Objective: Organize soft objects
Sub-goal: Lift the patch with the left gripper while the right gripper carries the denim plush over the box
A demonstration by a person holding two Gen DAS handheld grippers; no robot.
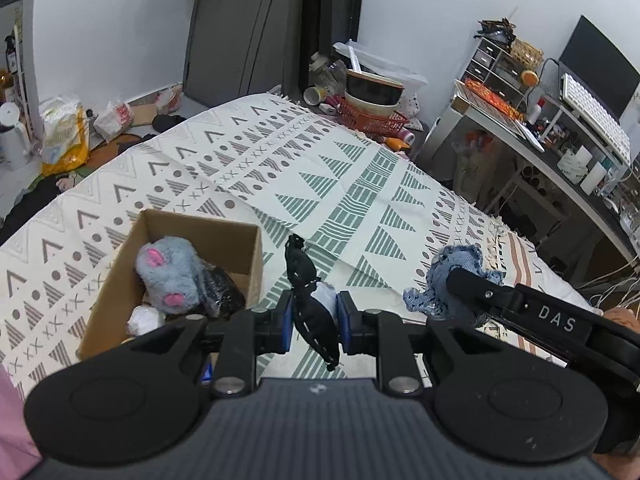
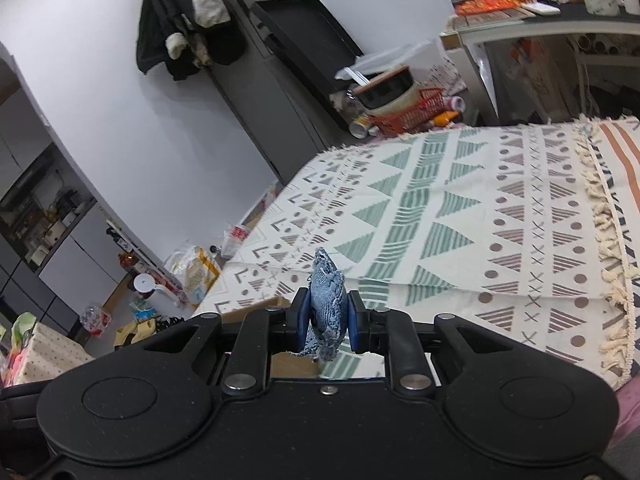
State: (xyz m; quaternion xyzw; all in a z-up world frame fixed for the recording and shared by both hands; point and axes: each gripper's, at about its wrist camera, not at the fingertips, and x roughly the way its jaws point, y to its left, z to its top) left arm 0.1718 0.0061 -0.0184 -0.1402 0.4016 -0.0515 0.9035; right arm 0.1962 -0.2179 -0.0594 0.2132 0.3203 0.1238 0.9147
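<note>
My left gripper [image 1: 314, 320] is shut on a black stitched fabric piece [image 1: 310, 304] with a pale patch, held above the patterned bedspread [image 1: 320, 176], just right of an open cardboard box [image 1: 236, 240]. Inside the box lie a grey plush mouse with pink ears [image 1: 168, 276], a black crinkly bag [image 1: 220, 290] and a white soft ball [image 1: 144, 318]. My right gripper [image 2: 326, 320] is shut on a frayed blue denim scrap [image 2: 328, 304]. In the left wrist view the right gripper [image 1: 472, 300] and the denim scrap [image 1: 448, 276] hover at the right, over the bed.
Beyond the bed's far end stand a red basket [image 1: 372, 120] with stacked bowls, cans and bottles. A cluttered desk [image 1: 560, 148] with a keyboard and monitor runs along the right. Bags [image 1: 64, 136] lie on the floor at left. A fringed blanket edge [image 2: 608, 264] crosses the bed's right side.
</note>
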